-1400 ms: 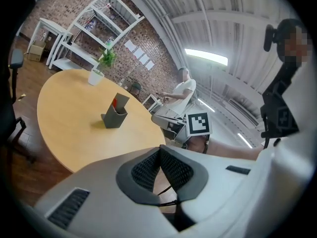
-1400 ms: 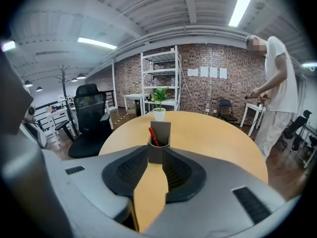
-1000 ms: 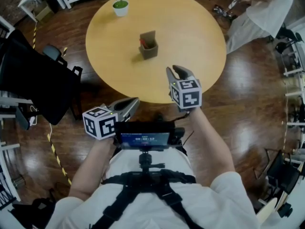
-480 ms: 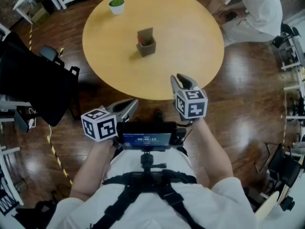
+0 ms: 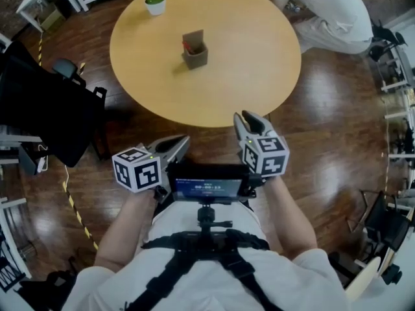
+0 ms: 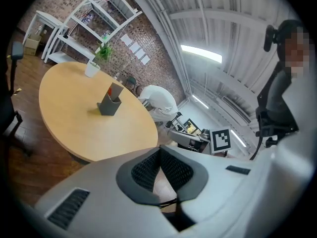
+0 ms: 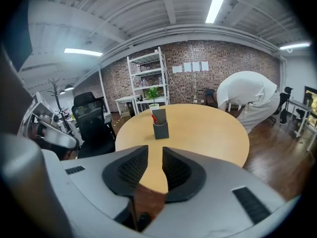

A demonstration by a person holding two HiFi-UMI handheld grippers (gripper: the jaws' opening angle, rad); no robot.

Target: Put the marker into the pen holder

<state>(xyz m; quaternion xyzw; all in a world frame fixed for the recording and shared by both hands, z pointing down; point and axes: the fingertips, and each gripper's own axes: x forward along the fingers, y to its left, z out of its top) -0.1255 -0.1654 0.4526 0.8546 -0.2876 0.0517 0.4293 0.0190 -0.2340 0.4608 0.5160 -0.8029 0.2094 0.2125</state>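
Note:
A grey pen holder (image 5: 194, 54) stands upright near the middle of the round wooden table (image 5: 259, 76), with a red marker (image 5: 187, 45) sticking out of it. The right gripper view also has the pen holder (image 7: 160, 128) and the red marker (image 7: 154, 118). My right gripper (image 5: 245, 118) hangs just off the table's near edge, its jaws open with nothing between them (image 7: 155, 155). My left gripper (image 5: 183, 141) is lower, close to my body, its fingertips (image 6: 159, 152) touching, empty. The pen holder (image 6: 110, 104) lies far ahead of it.
A small potted plant (image 5: 154, 2) stands at the table's far left edge. A black office chair (image 5: 39, 102) is to the left of the table. A person in white (image 5: 324, 11) bends over beyond the table's right side. A screen (image 5: 207, 188) is mounted at my chest.
My right gripper has drawn back from over the table's near edge towards my body. The table sits farther off in view. The person in white has bent further over.

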